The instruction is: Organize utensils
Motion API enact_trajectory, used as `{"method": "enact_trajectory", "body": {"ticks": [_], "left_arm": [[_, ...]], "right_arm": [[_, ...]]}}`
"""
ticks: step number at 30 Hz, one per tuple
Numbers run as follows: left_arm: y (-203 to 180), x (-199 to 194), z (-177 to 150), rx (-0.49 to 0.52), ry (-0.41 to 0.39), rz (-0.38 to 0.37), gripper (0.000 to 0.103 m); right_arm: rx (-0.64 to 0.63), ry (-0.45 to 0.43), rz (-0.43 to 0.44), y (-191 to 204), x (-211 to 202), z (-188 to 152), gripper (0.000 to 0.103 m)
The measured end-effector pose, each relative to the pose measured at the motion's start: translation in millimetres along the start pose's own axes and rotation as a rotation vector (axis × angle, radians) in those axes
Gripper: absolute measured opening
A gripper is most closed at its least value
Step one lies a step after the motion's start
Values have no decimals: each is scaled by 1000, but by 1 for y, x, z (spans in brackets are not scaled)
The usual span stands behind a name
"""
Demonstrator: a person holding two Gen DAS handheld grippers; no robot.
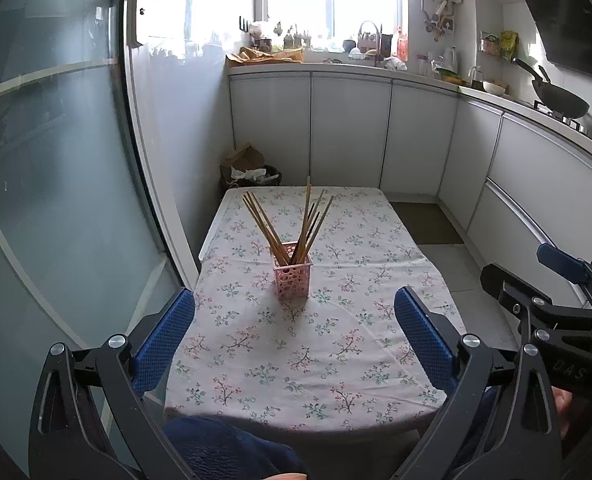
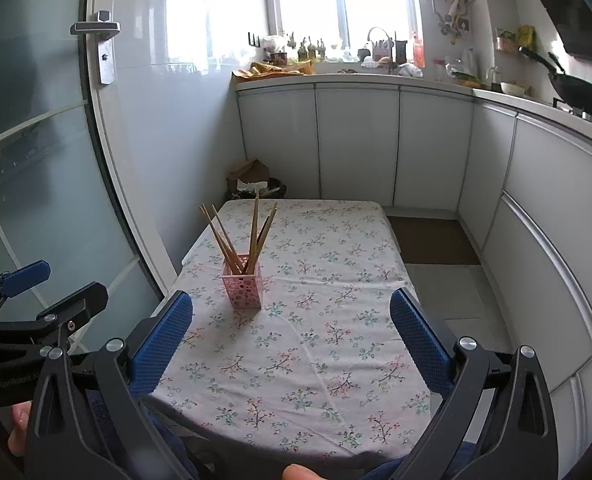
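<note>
A pink perforated holder [image 1: 292, 280] stands upright near the middle of the table with the floral cloth [image 1: 335, 352]. Several wooden chopsticks [image 1: 296, 226] stand in it, fanned to both sides. The holder [image 2: 242, 286] and chopsticks [image 2: 240, 236] also show in the right wrist view, left of centre. My left gripper [image 1: 294, 344] is open and empty, held above the table's near part, short of the holder. My right gripper [image 2: 292, 344] is open and empty, to the right of the holder and nearer the front edge. The right gripper's body shows in the left wrist view [image 1: 555, 304], off the table's right side.
White kitchen cabinets [image 1: 347, 128] run along the back and right, with a cluttered counter and a wok [image 1: 559, 100] on the stove. A frosted glass door [image 1: 56, 160] stands at the left. A bin with paper [image 1: 252, 170] sits behind the table. A brown mat [image 2: 431, 240] lies on the floor at the right.
</note>
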State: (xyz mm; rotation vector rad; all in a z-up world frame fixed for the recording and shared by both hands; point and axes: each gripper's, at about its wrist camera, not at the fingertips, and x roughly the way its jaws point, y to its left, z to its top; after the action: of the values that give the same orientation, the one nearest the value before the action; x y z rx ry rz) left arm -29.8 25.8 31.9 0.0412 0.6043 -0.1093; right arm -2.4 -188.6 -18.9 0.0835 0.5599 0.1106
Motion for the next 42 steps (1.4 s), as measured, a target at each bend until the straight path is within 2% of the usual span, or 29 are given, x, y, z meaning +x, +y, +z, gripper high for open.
{"method": "enact_trajectory", "body": {"ticks": [42], "left_arm": [[-11, -4, 1, 8, 2, -29, 96]], "right_arm": [[23, 20, 0, -2, 4, -3, 96]]}}
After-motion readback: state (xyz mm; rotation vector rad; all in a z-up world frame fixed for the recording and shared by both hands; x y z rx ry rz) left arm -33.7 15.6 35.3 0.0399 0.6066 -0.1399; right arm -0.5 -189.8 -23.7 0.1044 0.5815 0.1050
